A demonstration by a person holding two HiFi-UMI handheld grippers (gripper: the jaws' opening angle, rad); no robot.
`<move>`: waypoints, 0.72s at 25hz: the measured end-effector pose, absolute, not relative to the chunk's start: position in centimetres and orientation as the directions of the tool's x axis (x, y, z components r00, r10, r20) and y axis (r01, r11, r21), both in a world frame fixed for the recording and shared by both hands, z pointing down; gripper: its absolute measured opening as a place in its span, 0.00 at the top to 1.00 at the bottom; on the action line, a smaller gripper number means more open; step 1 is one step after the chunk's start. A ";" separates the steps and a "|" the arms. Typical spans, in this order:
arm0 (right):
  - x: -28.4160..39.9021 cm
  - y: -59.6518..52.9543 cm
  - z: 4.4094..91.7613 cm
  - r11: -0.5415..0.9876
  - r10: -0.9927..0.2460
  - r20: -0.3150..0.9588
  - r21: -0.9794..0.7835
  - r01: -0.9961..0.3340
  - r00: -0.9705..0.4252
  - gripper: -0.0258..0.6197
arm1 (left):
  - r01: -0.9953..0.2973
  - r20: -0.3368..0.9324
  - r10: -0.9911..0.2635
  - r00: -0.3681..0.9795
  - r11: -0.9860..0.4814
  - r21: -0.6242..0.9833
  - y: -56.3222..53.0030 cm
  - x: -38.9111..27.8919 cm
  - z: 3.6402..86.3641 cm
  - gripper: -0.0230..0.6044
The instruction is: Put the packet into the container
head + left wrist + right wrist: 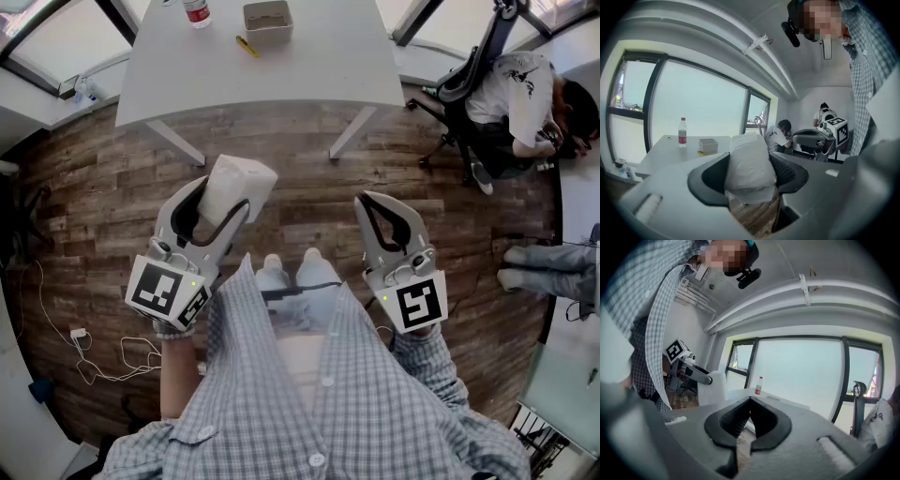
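My left gripper [223, 194] is shut on a white packet [236, 186], which I hold above the wooden floor, short of the table. In the left gripper view the packet [749, 166] fills the gap between the dark pads and bulges out above them. The container [268, 21], a small open grey box, stands on the white table [309, 66] at its far side, and it shows again ahead of the jaws [708, 146]. My right gripper [367, 201] hovers beside the left one, shut on nothing, with its tips touching [750, 400]. The packet [712, 387] also shows in the right gripper view.
A water bottle [196, 11] and a yellow pen [247, 46] lie next to the container. A person sits in an office chair [469, 84] at the right. Cables [84, 347] trail on the floor at the left. Windows run behind the table.
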State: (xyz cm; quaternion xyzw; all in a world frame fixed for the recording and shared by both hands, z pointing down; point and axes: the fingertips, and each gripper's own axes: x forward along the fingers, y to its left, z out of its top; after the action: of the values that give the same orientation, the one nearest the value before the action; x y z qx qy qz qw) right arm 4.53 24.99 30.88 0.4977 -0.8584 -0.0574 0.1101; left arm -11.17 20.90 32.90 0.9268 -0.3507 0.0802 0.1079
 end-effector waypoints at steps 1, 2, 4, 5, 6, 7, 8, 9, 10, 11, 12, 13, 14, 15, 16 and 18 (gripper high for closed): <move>4.6 25.0 31.0 0.494 -0.870 0.134 0.208 -0.844 -0.475 0.96 | -0.665 0.224 -0.630 0.743 -0.733 0.144 20.9 -11.2 32.9 0.55; 4.7 25.0 31.0 0.490 -0.872 0.136 0.207 -0.847 -0.471 0.96 | -0.663 0.224 -0.628 0.745 -0.735 0.143 20.9 -11.2 32.9 0.55; 4.7 25.0 31.1 0.483 -0.876 0.134 0.205 -0.851 -0.464 0.96 | -0.659 0.223 -0.625 0.748 -0.739 0.142 20.9 -11.3 32.8 0.55; 4.6 25.1 31.1 0.478 -0.878 0.132 0.205 -0.854 -0.460 0.96 | -0.656 0.221 -0.622 0.751 -0.741 0.143 20.9 -11.4 32.9 0.55; 4.5 25.2 31.1 0.472 -0.881 0.131 0.206 -0.857 -0.454 0.96 | -0.652 0.220 -0.618 0.755 -0.745 0.143 20.9 -11.5 32.9 0.55; 4.5 25.2 31.2 0.466 -0.885 0.130 0.206 -0.861 -0.447 0.96 | -0.646 0.218 -0.613 0.759 -0.749 0.145 21.0 -11.6 32.9 0.55; 4.5 25.3 31.2 0.457 -0.889 0.130 0.205 -0.865 -0.439 0.96 | -0.641 0.216 -0.608 0.764 -0.754 0.146 21.1 -11.8 32.9 0.55; 4.5 25.3 31.1 0.449 -0.893 0.129 0.204 -0.870 -0.431 0.96 | -0.637 0.215 -0.604 0.767 -0.757 0.146 21.1 -11.9 32.9 0.55; 4.5 25.3 31.1 0.440 -0.897 0.127 0.201 -0.875 -0.423 0.96 | -0.635 0.214 -0.602 0.769 -0.759 0.146 21.1 -12.1 32.9 0.55; 4.6 25.4 30.9 0.432 -0.901 0.124 0.199 -0.880 -0.415 0.96 | -0.633 0.214 -0.601 0.770 -0.760 0.145 21.1 -12.3 32.8 0.55; 4.5 25.4 30.8 0.425 -0.905 0.121 0.197 -0.884 -0.408 0.96 | -0.633 0.213 -0.601 0.770 -0.761 0.143 21.1 -12.6 32.8 0.55; 4.4 25.5 30.7 0.419 -0.908 0.118 0.197 -0.886 -0.403 0.96 | -0.633 0.212 -0.601 0.771 -0.762 0.142 21.2 -12.9 32.8 0.55; 4.3 25.6 30.7 0.416 -0.909 0.116 0.199 -0.887 -0.400 0.96 | -0.633 0.208 -0.602 0.771 -0.762 0.141 21.3 -13.2 32.7 0.55; 4.1 25.7 30.7 0.414 -0.910 0.116 0.202 -0.888 -0.398 0.96 | -0.633 0.204 -0.604 0.771 -0.761 0.141 21.3 -13.5 32.6 0.55; 3.9 25.8 30.7 0.413 -0.911 0.115 0.204 -0.888 -0.397 0.96 | -0.634 0.201 -0.605 0.770 -0.760 0.140 21.4 -13.8 32.5 0.55; 3.4 26.0 30.6 0.411 -0.911 0.111 0.205 -0.888 -0.396 0.96 | -0.635 0.196 -0.607 0.770 -0.761 0.137 21.7 -14.3 32.5 0.55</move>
State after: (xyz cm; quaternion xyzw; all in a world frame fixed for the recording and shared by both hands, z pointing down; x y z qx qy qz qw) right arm 3.41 26.03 30.62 0.5397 -0.8336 -0.0565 0.1029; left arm -14.32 21.68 32.47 0.9356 -0.3319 0.0702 0.0979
